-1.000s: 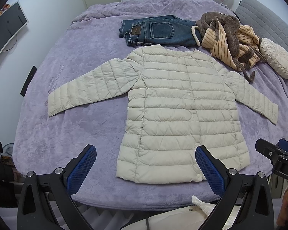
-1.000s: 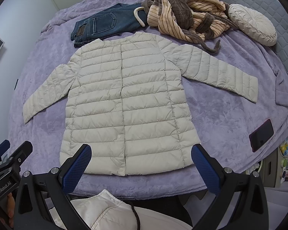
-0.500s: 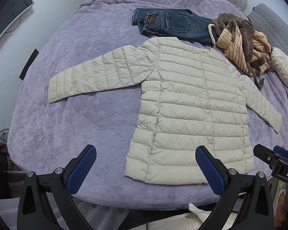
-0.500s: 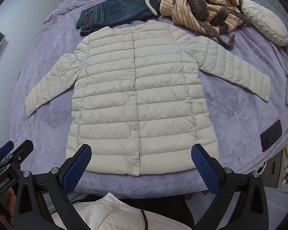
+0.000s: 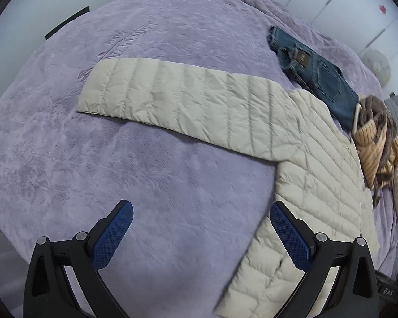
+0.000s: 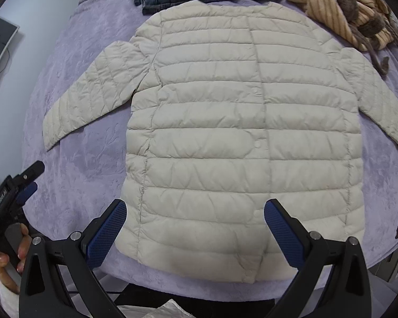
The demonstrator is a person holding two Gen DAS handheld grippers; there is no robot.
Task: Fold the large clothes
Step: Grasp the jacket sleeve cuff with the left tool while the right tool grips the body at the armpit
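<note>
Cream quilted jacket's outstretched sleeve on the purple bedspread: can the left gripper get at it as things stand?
Probably yes. The left gripper is open over bare purple bedspread, and the cream quilted jacket's sleeve lies flat ahead with nothing on it or between them.

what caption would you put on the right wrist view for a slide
Open right gripper poised over the hem of a cream puffer jacket spread flat on a purple bedspread.
</note>
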